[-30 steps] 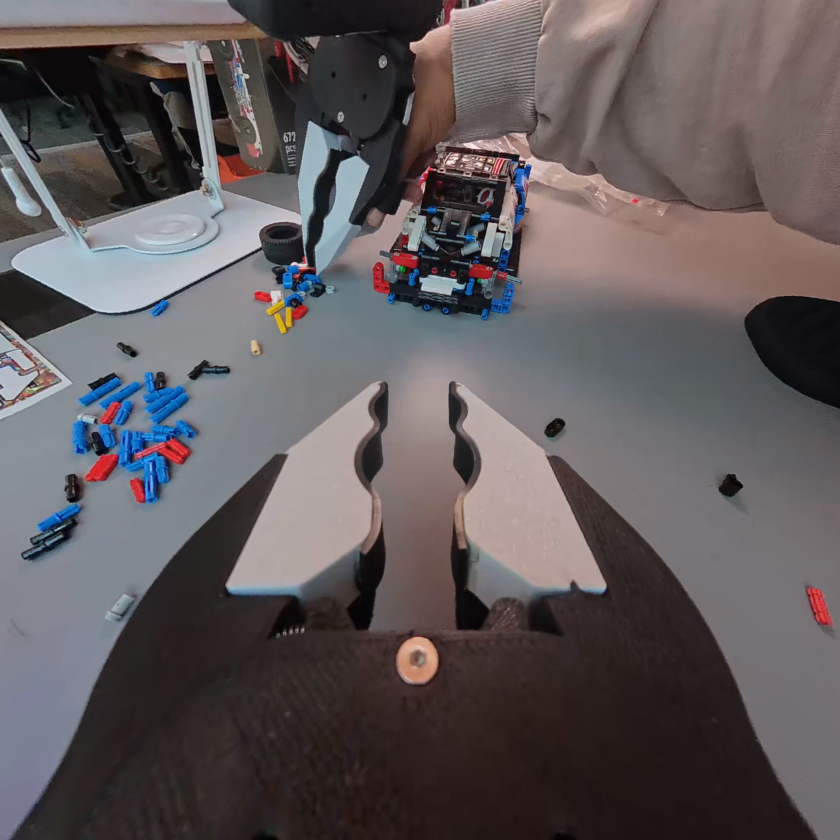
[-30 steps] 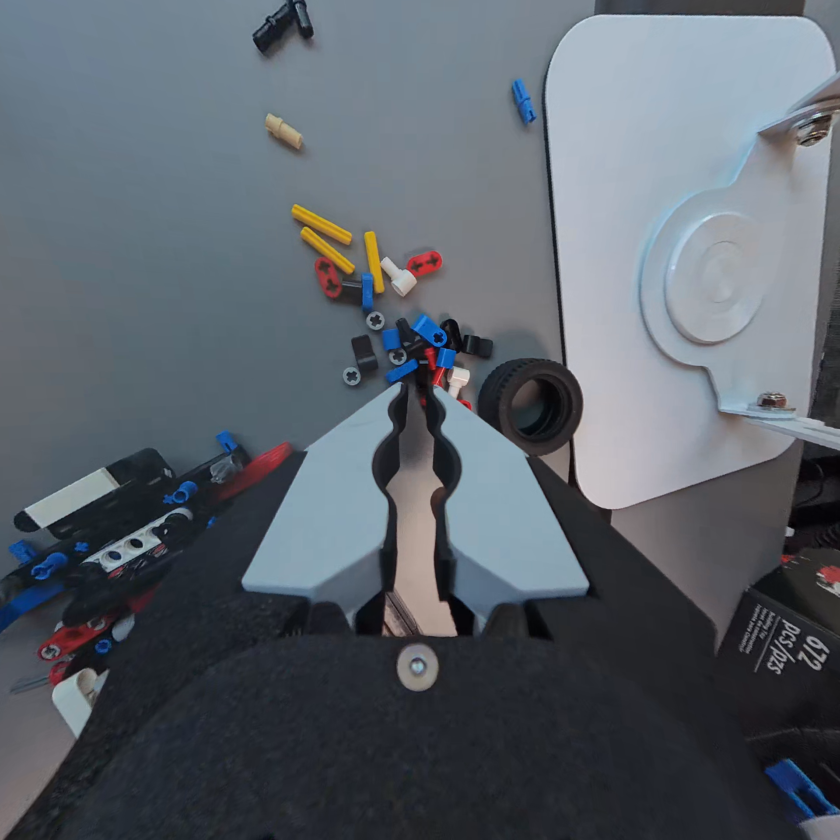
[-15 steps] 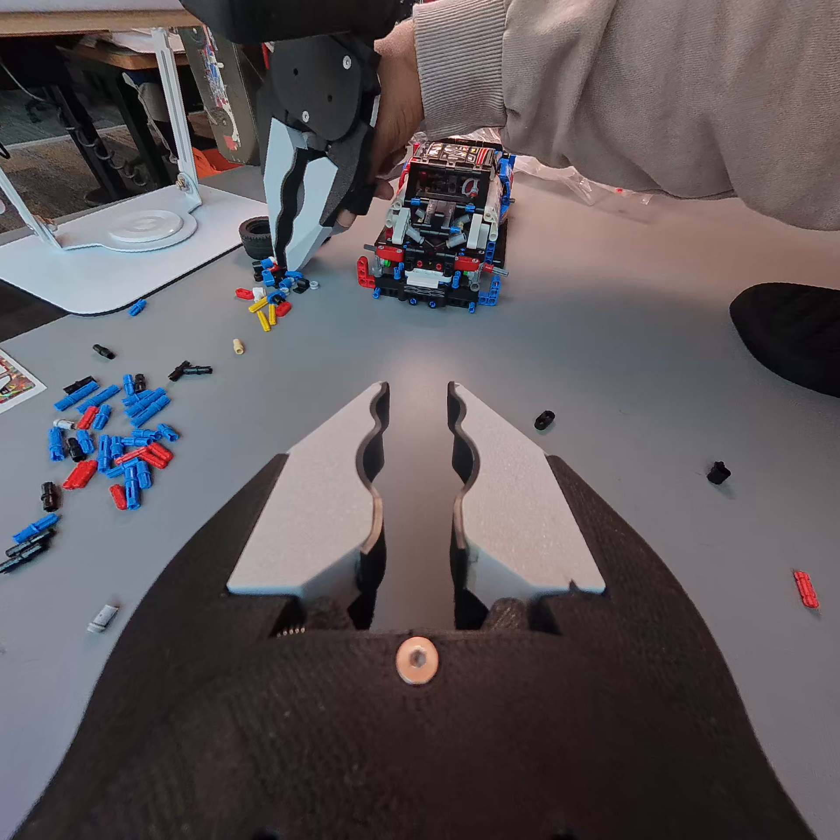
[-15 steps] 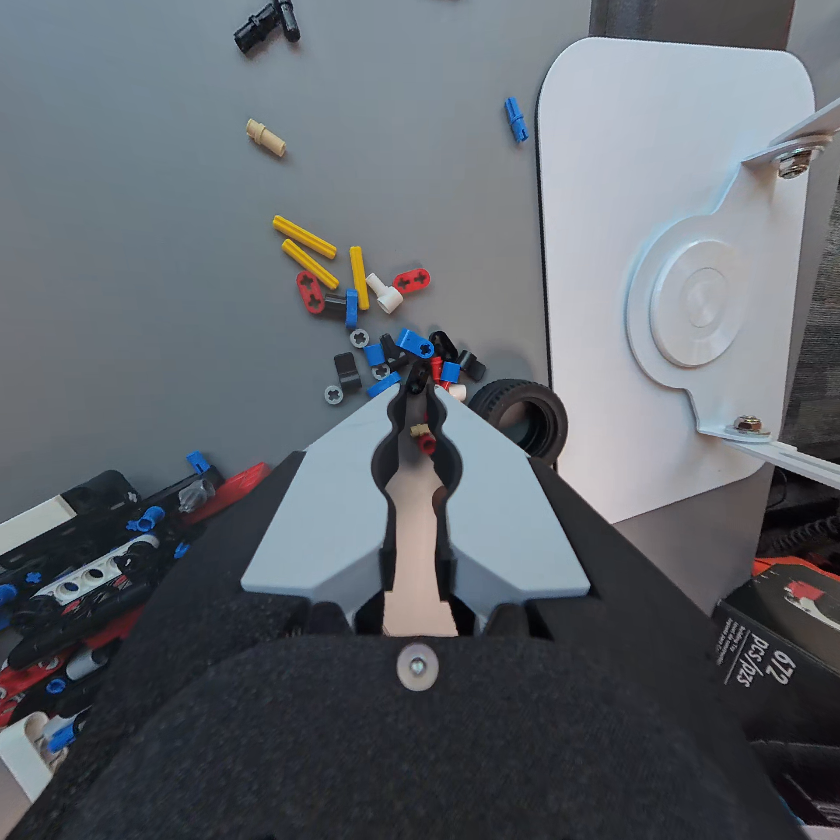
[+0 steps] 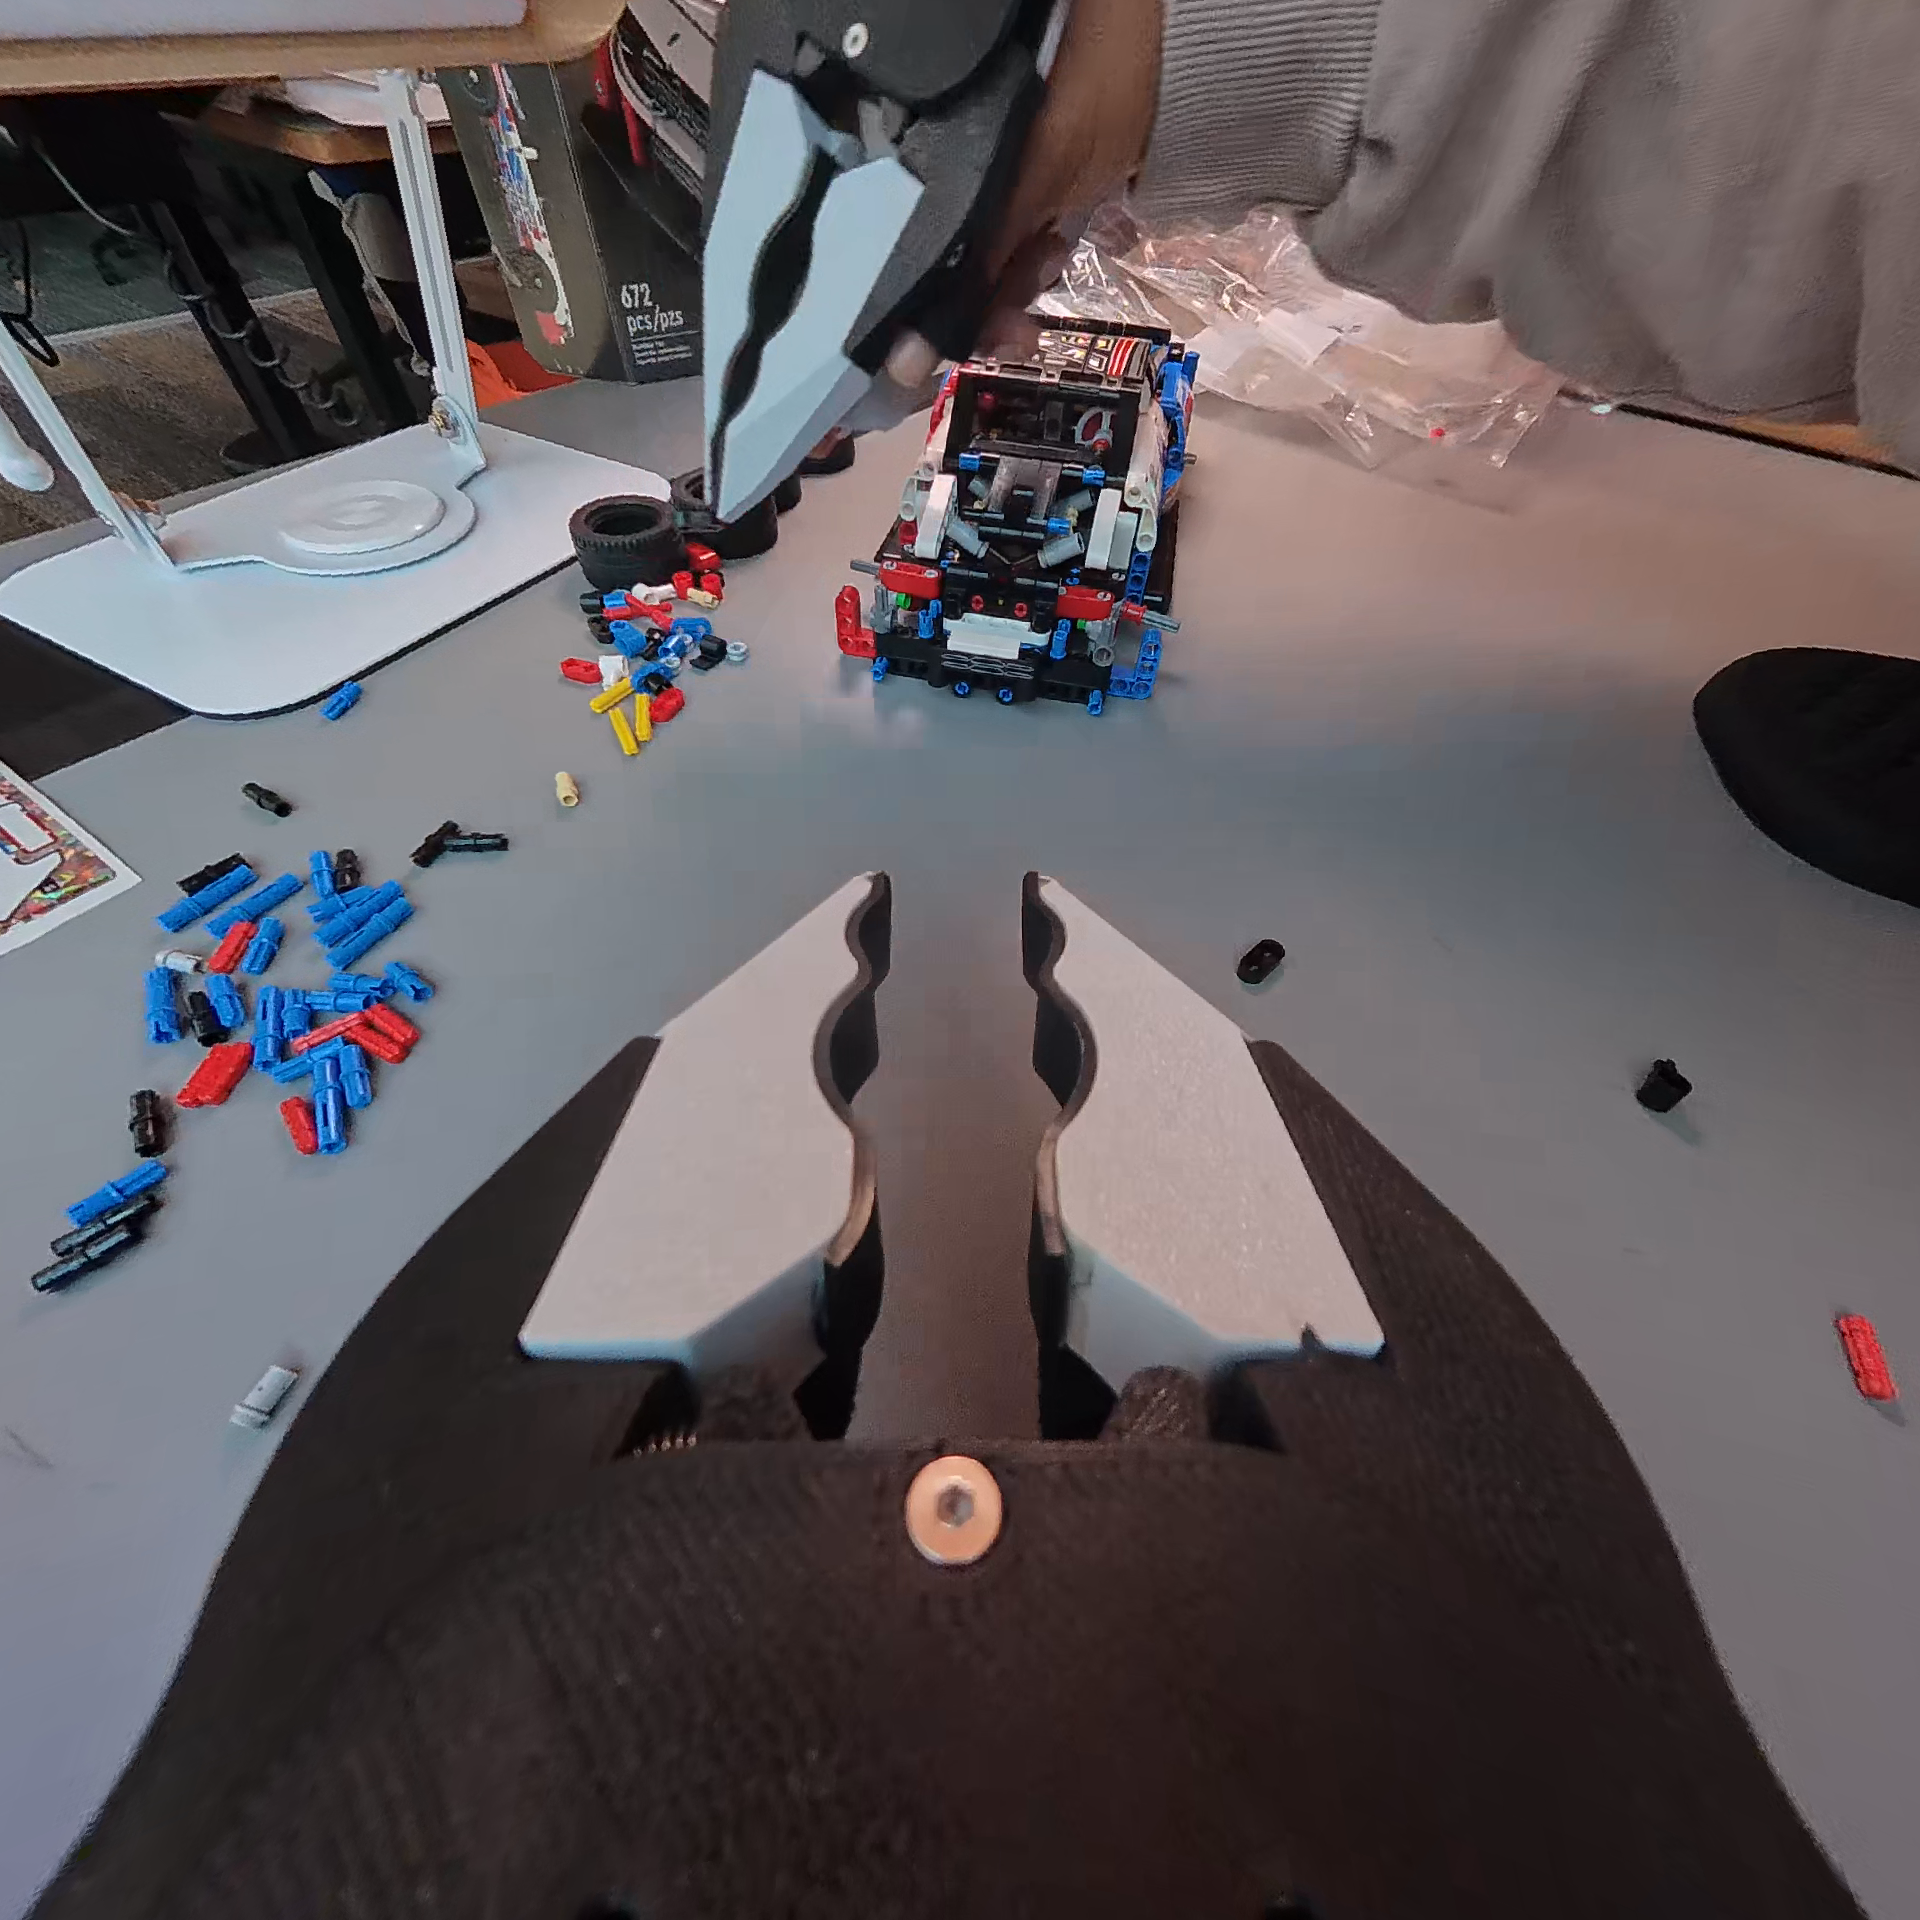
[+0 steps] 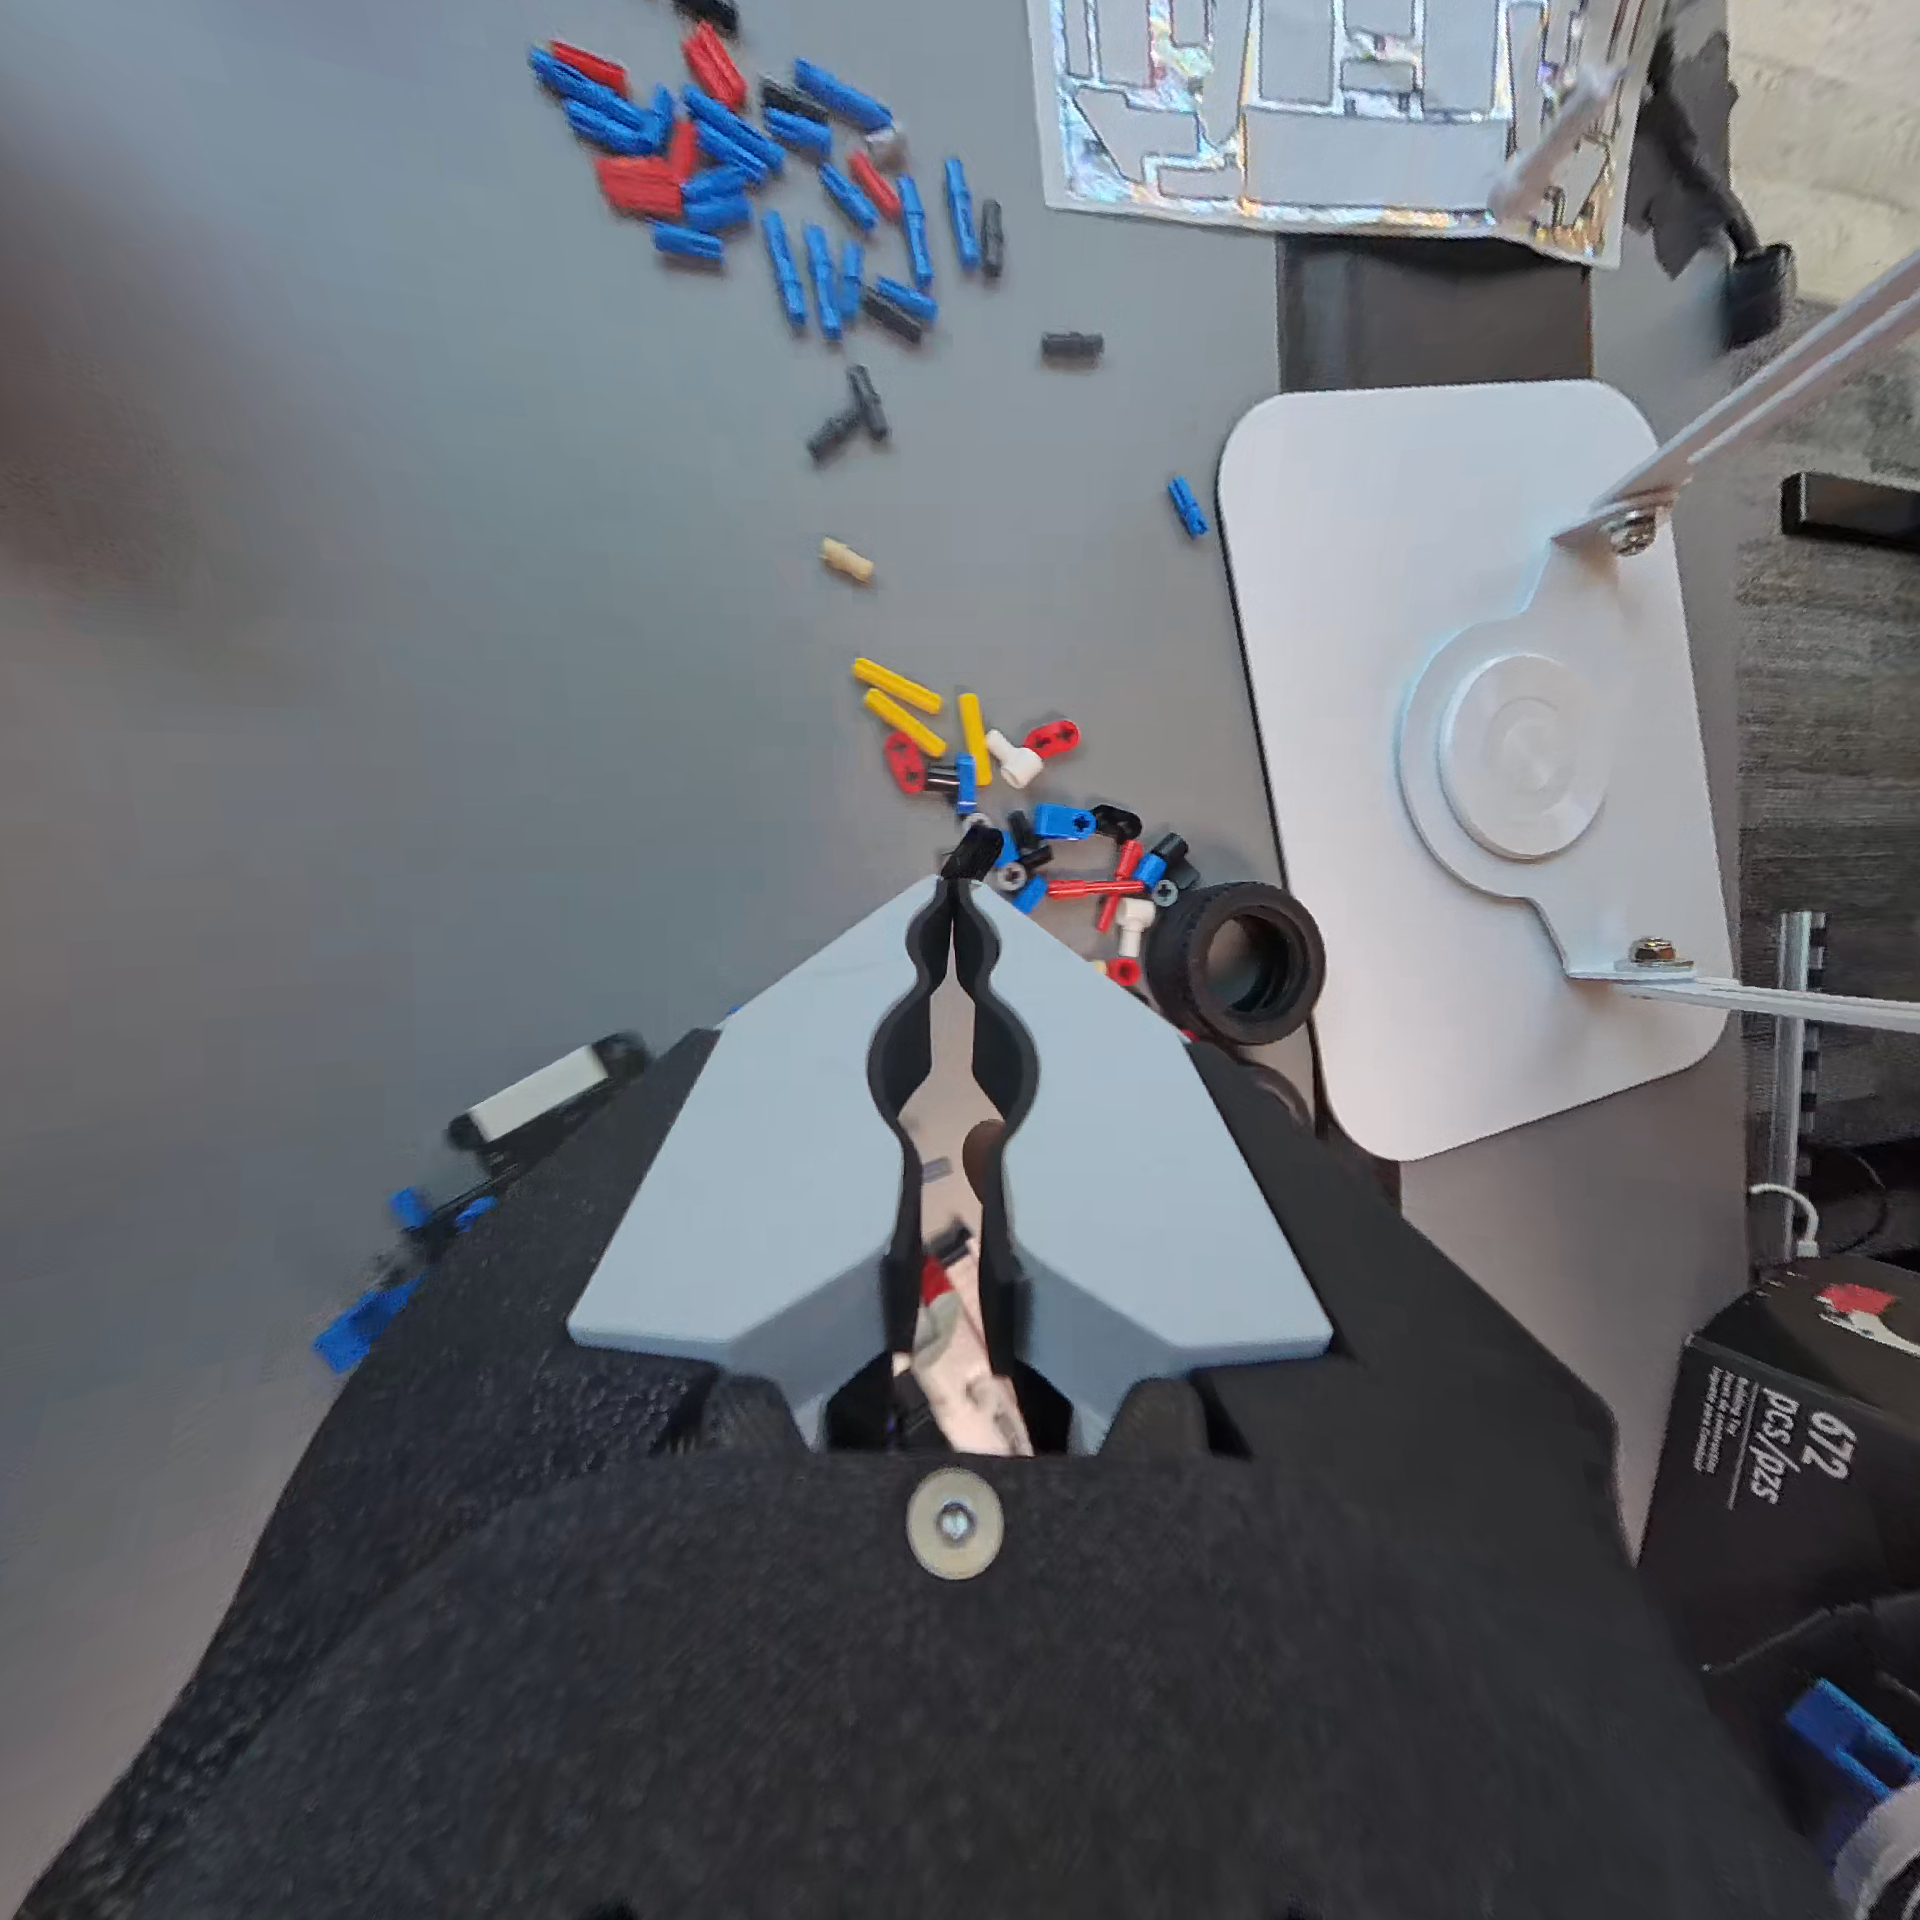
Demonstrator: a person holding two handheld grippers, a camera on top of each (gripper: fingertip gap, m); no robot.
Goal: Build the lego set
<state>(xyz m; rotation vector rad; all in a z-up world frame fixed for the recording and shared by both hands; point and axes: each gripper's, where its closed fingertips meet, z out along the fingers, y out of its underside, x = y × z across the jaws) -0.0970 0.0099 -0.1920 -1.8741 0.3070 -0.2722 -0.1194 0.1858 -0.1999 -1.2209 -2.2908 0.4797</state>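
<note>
Right tongs (image 6: 954, 894) pinch a small black piece (image 6: 975, 850) at their tips; left tongs (image 5: 956, 904) gape, holding nothing.

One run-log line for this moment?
right tool: shut on small black piece, above parts pile | left tool: open, empty | car model: untouched

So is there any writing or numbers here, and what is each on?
I won't quote writing, only place it.
Black box: white print on its side.
Sticker sheet: shiny shapes, no legible words.
Lego car: patterned top panel, too small to read.
Right tongs and the black piece they pinch: none.
</note>
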